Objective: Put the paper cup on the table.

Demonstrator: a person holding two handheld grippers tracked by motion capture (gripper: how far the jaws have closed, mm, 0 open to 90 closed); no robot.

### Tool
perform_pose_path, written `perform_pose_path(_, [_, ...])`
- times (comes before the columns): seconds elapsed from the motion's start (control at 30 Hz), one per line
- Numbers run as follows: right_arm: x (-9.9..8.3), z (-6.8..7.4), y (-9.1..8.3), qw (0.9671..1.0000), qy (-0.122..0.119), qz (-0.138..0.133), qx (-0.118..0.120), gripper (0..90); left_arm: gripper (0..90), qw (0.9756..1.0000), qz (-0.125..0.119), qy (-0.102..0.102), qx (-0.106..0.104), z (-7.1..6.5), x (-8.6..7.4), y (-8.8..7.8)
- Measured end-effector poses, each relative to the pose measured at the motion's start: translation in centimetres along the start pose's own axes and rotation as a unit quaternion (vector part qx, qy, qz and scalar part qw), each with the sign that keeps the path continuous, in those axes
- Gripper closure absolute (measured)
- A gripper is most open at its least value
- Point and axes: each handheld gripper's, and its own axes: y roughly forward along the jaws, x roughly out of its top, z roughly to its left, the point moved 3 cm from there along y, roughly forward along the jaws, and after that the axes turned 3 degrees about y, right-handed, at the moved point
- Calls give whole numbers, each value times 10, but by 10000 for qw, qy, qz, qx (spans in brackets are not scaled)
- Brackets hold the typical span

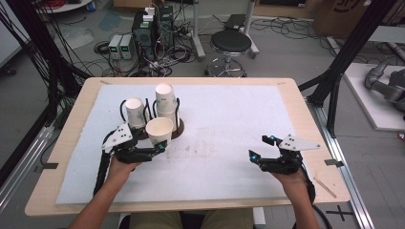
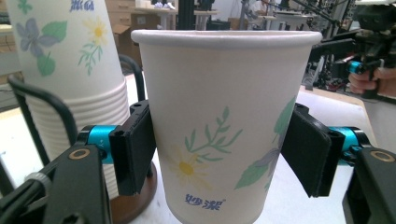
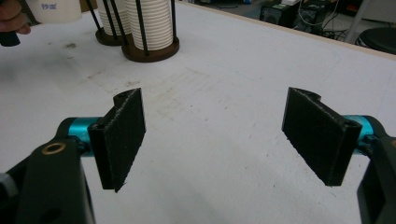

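My left gripper (image 1: 160,147) is shut on a white paper cup (image 1: 159,130) with a flower print, held upright just in front of the cup holders. In the left gripper view both black pads (image 2: 135,147) press on the sides of that paper cup (image 2: 219,126). Two stacks of paper cups (image 1: 165,102) stand in brown-based wire holders (image 1: 177,128) at the left of the white mat. My right gripper (image 1: 262,147) hovers over the mat at the right, open, with nothing between its pads (image 3: 122,135).
A white mat (image 1: 224,129) covers the wooden table (image 1: 71,119). Behind the table stand a black stool (image 1: 230,44), computer cases and cables on the floor. Black frame posts rise at both sides.
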Motion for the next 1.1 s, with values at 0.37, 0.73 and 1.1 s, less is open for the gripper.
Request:
perform_pose_path(0.37, [0,0,0,10000,-10,-19,15,222,309,9998,-51,-172,-97,-6,-3,56])
perform_pose_path(0.73, [0,1,1,10000,-57,5,40,223,312,9977,625,-255,-101,-8,-30,94])
perform_pose_path(1.1, [1,2,0,10000,-72,-5,54,223,317,9867,1622,114,-37,-20,-41,110])
